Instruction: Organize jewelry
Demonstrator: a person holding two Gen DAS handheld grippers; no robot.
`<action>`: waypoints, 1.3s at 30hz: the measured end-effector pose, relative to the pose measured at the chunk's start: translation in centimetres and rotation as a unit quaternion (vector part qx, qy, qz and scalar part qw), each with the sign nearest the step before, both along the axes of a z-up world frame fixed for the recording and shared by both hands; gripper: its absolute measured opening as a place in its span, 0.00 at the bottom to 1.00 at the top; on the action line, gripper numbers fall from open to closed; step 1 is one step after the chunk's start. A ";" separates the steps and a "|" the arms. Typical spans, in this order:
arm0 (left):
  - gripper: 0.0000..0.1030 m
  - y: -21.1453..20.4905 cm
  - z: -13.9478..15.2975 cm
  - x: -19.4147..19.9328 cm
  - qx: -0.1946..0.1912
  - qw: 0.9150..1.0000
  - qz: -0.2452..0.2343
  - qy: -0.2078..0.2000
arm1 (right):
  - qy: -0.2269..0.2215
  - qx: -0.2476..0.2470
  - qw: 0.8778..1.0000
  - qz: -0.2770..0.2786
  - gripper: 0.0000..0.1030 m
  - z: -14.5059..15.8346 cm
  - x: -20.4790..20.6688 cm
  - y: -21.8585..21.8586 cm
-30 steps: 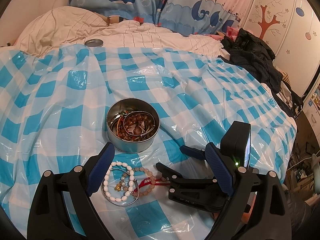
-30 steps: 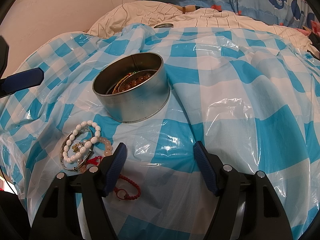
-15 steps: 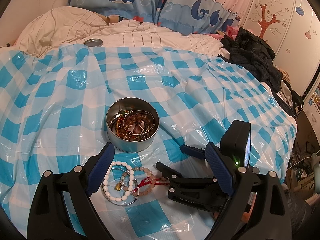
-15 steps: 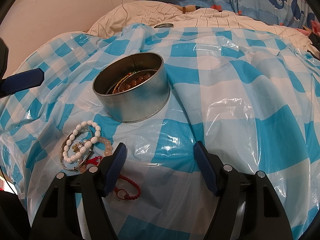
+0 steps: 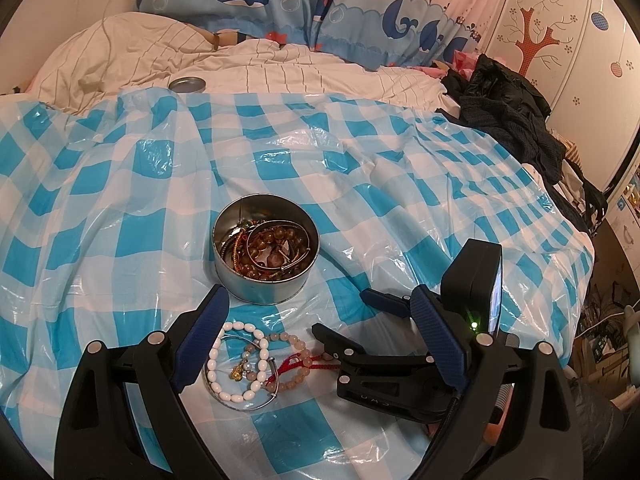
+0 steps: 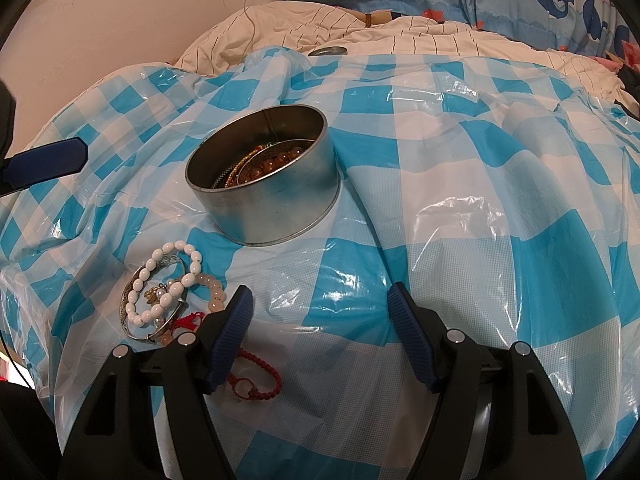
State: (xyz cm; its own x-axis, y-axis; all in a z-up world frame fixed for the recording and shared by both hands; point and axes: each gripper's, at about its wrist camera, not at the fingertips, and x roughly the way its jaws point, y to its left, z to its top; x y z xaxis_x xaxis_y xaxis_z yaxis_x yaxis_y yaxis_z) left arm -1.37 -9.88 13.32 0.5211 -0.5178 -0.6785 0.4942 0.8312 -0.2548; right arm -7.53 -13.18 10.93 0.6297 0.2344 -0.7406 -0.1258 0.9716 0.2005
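On bed: tin (image 5: pixel 266 256) | bracelets (image 5: pixel 244 364) beside | both tongs (image 5: pixel 316 344) (image 6: pixel 320 320) agape, empty

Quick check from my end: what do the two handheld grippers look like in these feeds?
Both are matte black plastic frames with silver bolts and blue ribbed pads on the fingers. The right gripper carries a black camera box with a green light. The left gripper looks the same.
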 end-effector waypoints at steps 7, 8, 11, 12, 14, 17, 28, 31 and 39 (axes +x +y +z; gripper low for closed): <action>0.86 -0.1 0.0 0.0 0.002 1.000 0.001 0.000 | 0.000 0.000 1.000 0.000 0.66 0.0 0.0 0.0; 0.86 0.0 -0.1 0.0 0.003 1.000 0.002 0.001 | 0.000 0.000 1.000 0.000 0.66 0.0 0.0 0.0; 0.86 0.6 -0.1 -0.3 0.004 1.000 0.003 0.000 | 0.000 0.000 1.000 0.001 0.67 0.0 0.0 0.0; 0.86 0.3 -0.1 -0.2 0.004 1.000 0.002 0.000 | 0.000 -0.001 1.000 0.001 0.67 0.0 0.0 0.1; 0.86 0.4 -0.1 -0.2 0.006 1.000 0.002 0.000 | 0.001 -0.002 1.000 0.001 0.67 0.0 0.0 0.1; 0.86 0.9 -0.2 -0.4 0.008 1.000 0.004 0.001 | 0.002 -0.008 1.000 0.003 0.69 0.0 0.0 0.3; 0.86 1.7 0.3 -0.9 0.008 1.000 0.006 0.000 | 0.003 -0.011 1.000 0.005 0.70 0.0 0.1 0.5; 0.86 1.9 0.4 -1.0 0.007 1.000 0.005 0.000 | 0.003 -0.011 1.000 0.005 0.70 0.0 0.0 0.5; 0.86 2.3 0.9 -1.4 0.009 1.000 0.007 0.000 | 0.003 -0.010 1.000 0.006 0.71 -0.1 0.0 0.5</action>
